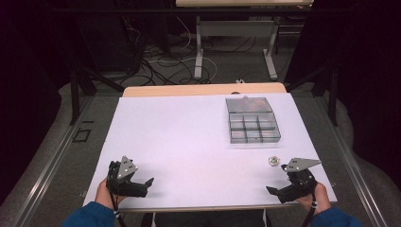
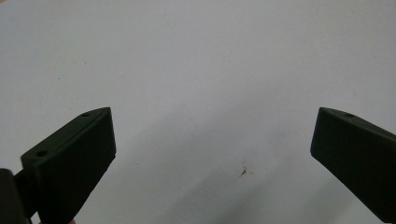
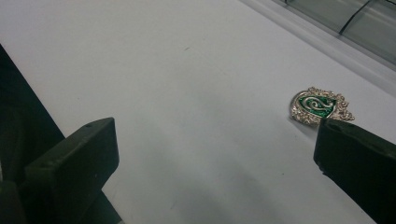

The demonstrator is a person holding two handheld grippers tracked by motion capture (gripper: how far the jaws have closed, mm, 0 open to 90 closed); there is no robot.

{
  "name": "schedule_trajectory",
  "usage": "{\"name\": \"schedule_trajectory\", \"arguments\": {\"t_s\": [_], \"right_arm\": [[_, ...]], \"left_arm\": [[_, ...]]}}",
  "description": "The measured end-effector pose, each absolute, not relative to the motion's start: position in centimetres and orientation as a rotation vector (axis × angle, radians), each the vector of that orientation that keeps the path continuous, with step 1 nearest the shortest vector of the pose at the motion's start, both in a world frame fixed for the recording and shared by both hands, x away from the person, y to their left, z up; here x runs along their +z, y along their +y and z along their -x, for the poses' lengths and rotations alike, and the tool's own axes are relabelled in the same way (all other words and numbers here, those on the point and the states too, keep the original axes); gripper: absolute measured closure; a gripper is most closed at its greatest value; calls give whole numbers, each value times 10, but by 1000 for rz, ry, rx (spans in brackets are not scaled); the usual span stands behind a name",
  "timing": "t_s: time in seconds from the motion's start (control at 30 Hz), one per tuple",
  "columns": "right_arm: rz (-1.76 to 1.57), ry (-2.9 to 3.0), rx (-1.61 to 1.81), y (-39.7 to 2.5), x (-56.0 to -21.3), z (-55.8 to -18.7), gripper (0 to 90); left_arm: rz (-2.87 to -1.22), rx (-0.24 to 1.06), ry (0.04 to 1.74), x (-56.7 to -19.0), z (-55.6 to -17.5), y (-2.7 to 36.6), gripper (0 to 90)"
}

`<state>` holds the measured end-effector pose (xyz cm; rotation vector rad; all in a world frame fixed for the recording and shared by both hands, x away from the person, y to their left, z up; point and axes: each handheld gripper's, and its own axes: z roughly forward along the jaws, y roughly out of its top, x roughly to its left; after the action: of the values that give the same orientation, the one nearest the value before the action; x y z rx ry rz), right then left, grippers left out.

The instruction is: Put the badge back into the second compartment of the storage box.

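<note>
Lying flat: green badge | left hand-held gripper spread, empty | right hand-held gripper likewise

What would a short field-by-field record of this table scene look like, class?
Surface: white table
Box: clear compartment box, lid open, far right
Small item: silver and green badge, lying flat on the table near the right hand-held gripper
Left hand-held gripper: open, holding nothing, near edge
Right hand-held gripper: open, holding nothing, near edge

White-topped table; clear compartment box upper right of centre, small green-and-silver badge lower right.
</note>
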<state>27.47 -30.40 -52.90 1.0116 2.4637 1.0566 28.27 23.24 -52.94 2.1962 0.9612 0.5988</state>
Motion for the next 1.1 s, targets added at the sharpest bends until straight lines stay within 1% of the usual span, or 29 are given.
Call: {"name": "schedule_trajectory", "arguments": {"t_s": [0.07, 0.13, 0.6, 1.1], "right_arm": [[-1005, 2463, 1052, -304, -529, -275, 0], [-1012, 2464, 1049, -304, -529, -276, 0], [-1006, 2475, 1033, -302, -526, -278, 3], [-1093, 2437, 1001, -300, -527, -299, 2]], "left_arm": [[-2206, 596, 957, -529, -283, 233, 2], [-2214, 565, 969, -531, -282, 231, 2], [-2227, 578, 953, -533, -284, 232, 2], [-2236, 585, 951, -534, -285, 232, 3]]}}
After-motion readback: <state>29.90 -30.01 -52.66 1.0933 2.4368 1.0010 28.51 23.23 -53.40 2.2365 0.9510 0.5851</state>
